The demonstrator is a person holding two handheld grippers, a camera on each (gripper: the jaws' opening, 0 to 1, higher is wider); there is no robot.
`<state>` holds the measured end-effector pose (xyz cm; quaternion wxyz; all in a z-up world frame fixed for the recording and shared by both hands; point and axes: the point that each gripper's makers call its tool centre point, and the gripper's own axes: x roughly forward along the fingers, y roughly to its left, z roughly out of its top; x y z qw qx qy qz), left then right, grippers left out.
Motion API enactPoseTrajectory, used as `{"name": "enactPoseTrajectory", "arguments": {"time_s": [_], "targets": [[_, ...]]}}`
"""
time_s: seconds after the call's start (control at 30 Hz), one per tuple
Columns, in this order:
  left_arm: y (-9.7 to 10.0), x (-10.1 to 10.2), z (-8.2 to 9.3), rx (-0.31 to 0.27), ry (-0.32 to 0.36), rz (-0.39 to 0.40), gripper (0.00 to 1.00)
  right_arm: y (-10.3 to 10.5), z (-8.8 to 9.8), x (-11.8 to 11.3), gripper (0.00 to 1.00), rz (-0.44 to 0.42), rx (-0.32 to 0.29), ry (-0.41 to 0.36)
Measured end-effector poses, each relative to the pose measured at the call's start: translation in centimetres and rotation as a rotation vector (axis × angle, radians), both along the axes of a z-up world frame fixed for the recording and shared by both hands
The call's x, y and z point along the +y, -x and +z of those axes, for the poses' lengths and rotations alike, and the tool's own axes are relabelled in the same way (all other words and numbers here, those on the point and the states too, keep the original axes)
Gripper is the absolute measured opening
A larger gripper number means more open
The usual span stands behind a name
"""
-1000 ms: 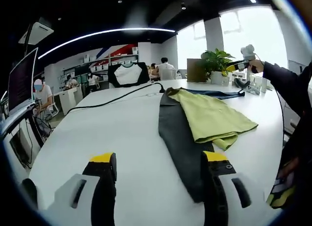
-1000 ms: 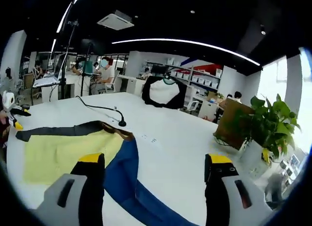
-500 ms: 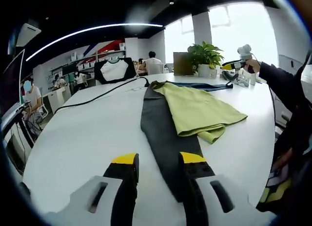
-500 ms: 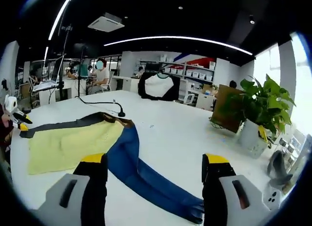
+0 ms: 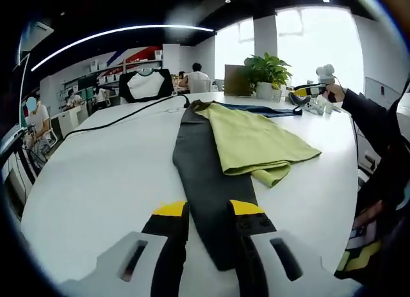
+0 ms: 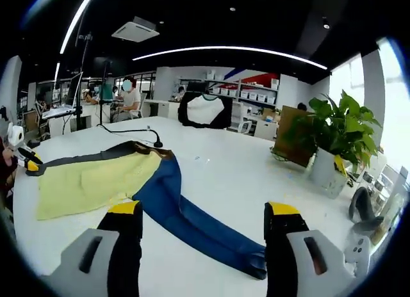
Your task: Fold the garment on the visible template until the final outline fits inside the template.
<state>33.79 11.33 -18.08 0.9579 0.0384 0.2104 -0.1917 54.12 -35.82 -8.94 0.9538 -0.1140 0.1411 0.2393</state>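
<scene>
A garment lies spread on the white table: yellow-green body, one dark grey sleeve, one blue sleeve. My left gripper sits low at the grey sleeve's cuff end, its jaws drawn close with the fabric between them. In the right gripper view it appears at the far left, at that sleeve's tip. My right gripper stands open above the table, the blue cuff lying between its jaws. It also appears far off in a hand.
A potted plant stands at the table's edge near small grey devices. A black cable ending in a small stand crosses the table. A black-and-white shirt hangs behind. A person's dark sleeve reaches along the right.
My left gripper's jaws have closed from wide apart to narrow around the grey sleeve's end. The right gripper's camera has drawn back, bringing the whole blue sleeve and its cuff into view.
</scene>
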Motion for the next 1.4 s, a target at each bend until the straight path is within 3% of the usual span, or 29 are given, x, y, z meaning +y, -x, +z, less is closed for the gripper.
{"name": "enactPoseTrajectory", "arguments": {"time_s": [0.13,0.3,0.4,0.5,0.8,0.9,1.0,1.1,1.2,1.4], "targets": [[-0.1,-0.1,-0.4,0.014,-0.004,0.007,0.27,0.4,-0.2,-0.4,0.78,-0.01,0.002,-0.007],[-0.3,-0.3,-0.3,-0.019,-0.016,-0.005,0.25,0.8,-0.1,-1.1,0.77,-0.024,-0.007,-0.013],[-0.4,-0.6,-0.3,-0.032,-0.003,-0.008,0.19,1.1,-0.2,-1.3,0.76,-0.03,-0.003,-0.014],[-0.5,-0.9,-0.3,-0.049,0.009,-0.017,0.03,1.4,-0.3,-1.5,0.76,-0.036,-0.002,-0.018],[-0.9,-0.4,0.0,-0.064,0.062,0.024,0.01,1.9,-0.8,-2.0,0.75,-0.045,-0.007,-0.031],[-1.0,-0.5,1.2,-0.09,0.08,0.008,0.01,2.0,-1.1,-2.0,0.75,-0.042,-0.003,-0.032],[-1.2,-0.3,2.5,-0.114,0.05,0.0,0.02,1.8,-1.2,-2.1,0.75,-0.044,-0.007,-0.035],[-1.7,0.2,4.0,-0.139,0.084,0.002,0.02,1.2,-2.1,-2.1,0.74,-0.04,0.014,0.026],[-2.4,0.6,4.8,-0.153,0.038,0.003,0.02,0.7,-1.8,-1.8,0.74,-0.036,-0.001,0.017],[-3.0,0.2,6.4,-0.17,0.011,-0.025,0.02,0.1,-2.0,-1.9,0.74,-0.022,0.01,0.016]]}}
